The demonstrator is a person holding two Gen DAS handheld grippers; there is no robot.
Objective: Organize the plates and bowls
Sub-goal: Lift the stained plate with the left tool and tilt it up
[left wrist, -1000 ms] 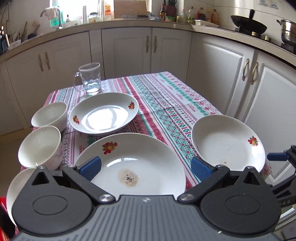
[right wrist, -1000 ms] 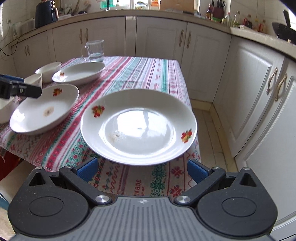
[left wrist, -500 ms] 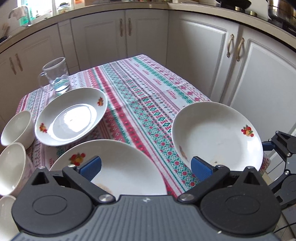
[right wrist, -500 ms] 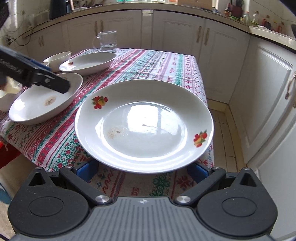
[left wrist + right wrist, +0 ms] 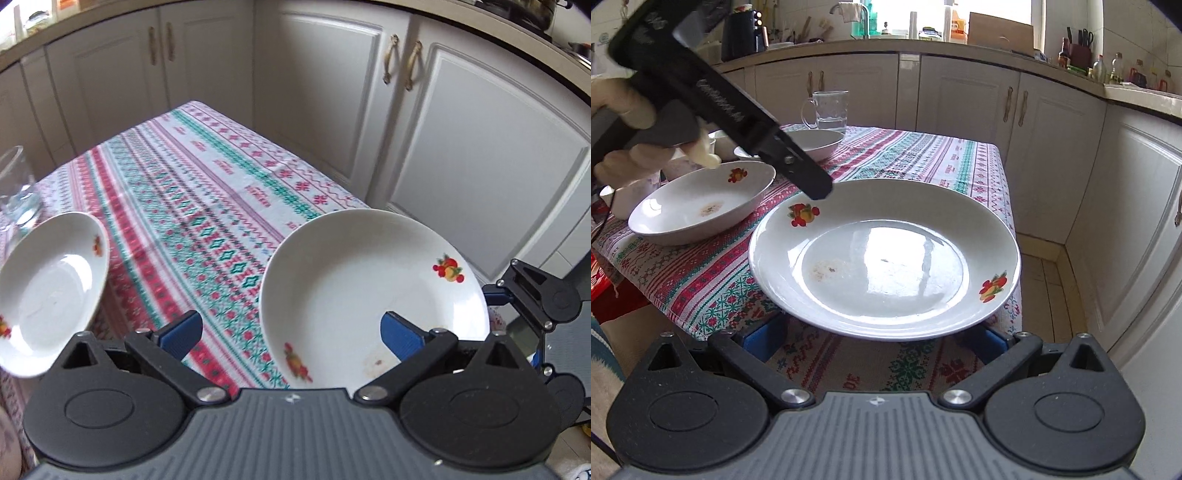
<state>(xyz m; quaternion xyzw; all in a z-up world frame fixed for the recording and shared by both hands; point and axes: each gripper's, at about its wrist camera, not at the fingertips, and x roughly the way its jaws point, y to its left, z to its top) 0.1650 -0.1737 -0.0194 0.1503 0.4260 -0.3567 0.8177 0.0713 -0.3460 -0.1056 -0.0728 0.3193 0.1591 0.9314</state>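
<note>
A white plate with fruit decals [image 5: 886, 258] lies at the table's near right corner, overhanging the edge; it also shows in the left wrist view [image 5: 369, 295]. My right gripper [image 5: 875, 341] is open, its blue pads under the plate's near rim on either side. My left gripper [image 5: 291, 332] is open and empty above the table, its right pad over the plate's rim; its body shows in the right wrist view [image 5: 738, 118]. A second plate [image 5: 701, 206] with a stain lies to the left, a third plate [image 5: 48, 288] behind it, and a bowl [image 5: 631, 192] at far left.
A glass jug [image 5: 827, 110] with water stands at the table's far side. The patterned tablecloth [image 5: 207, 206] covers the table. White cabinets [image 5: 461, 166] stand close on the right and behind. A gloved hand [image 5: 646, 110] holds the left gripper.
My left gripper has swung right, from over the stained plate to the right plate's rim. My right gripper has come closer, its pads now under the plate's near rim.
</note>
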